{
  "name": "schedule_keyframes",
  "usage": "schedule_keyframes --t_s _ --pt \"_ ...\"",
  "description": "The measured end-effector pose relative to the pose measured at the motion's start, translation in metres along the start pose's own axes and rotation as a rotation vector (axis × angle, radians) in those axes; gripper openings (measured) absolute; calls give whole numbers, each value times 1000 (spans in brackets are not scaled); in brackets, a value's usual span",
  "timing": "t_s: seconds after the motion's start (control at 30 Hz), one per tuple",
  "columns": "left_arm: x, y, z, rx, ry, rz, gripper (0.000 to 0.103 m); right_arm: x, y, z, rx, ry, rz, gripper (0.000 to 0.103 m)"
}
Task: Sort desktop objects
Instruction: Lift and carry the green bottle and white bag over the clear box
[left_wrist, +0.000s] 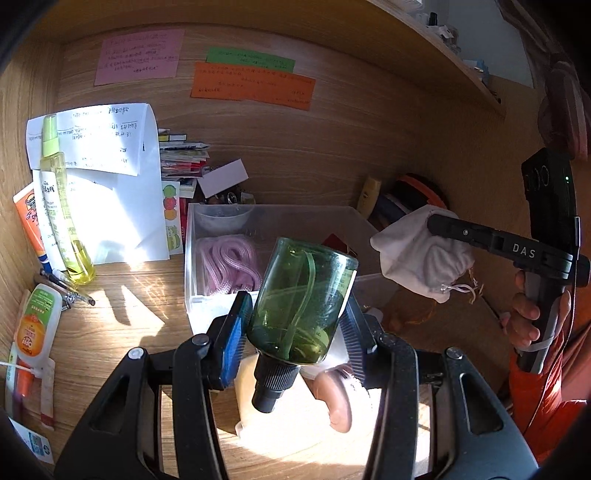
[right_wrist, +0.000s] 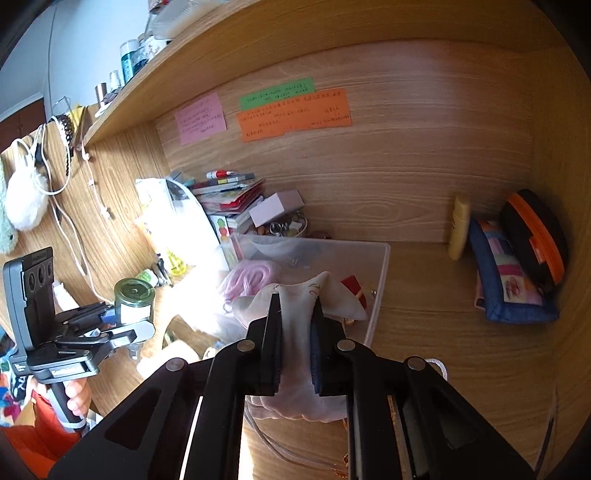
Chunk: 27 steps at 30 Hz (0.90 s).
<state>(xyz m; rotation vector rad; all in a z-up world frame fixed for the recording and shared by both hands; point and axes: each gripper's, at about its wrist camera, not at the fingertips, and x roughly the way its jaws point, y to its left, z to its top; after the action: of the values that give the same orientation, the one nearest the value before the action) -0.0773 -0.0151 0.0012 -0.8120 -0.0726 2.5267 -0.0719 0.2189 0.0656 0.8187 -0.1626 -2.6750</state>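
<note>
My left gripper (left_wrist: 293, 314) is shut on a green glass bottle (left_wrist: 303, 299), held with its black cap toward the camera and its base tilted up over the near edge of a clear plastic bin (left_wrist: 190, 258). Seen from the right wrist, the same bottle (right_wrist: 133, 300) sits in the left gripper (right_wrist: 110, 319) at the far left. My right gripper (right_wrist: 297, 310) is shut on a white cloth drawstring pouch (right_wrist: 295, 332), lifted over the bin's (right_wrist: 382, 280) near corner. In the left wrist view that pouch (left_wrist: 421, 254) hangs from the right gripper (left_wrist: 436, 225).
The bin holds a pink coiled cord (left_wrist: 225, 262) and a small cup (left_wrist: 221, 218). A yellow spray bottle (left_wrist: 62, 206), tubes and pens line the left wall. Books (right_wrist: 229, 195) are stacked behind the bin. A patchwork pouch (right_wrist: 506, 280) and orange-black case (right_wrist: 535, 236) lie at right.
</note>
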Motion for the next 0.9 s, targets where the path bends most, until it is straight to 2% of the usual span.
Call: schedule_keyframes --t_s 0.33,0.57,0.73,0.9 --pt "21 25 33 -14 -8 13 47 29 -3 18 6 17 11 11" --pt "45 36 50 -13 18 3 47 50 -1 29 -9 36 6 11" --pt "63 41 57 -9 38 -11 47 67 -1 34 -21 60 -1 11" --pt "82 46 49 -16 59 -3 47 92 -6 33 -1 104 -2 11"
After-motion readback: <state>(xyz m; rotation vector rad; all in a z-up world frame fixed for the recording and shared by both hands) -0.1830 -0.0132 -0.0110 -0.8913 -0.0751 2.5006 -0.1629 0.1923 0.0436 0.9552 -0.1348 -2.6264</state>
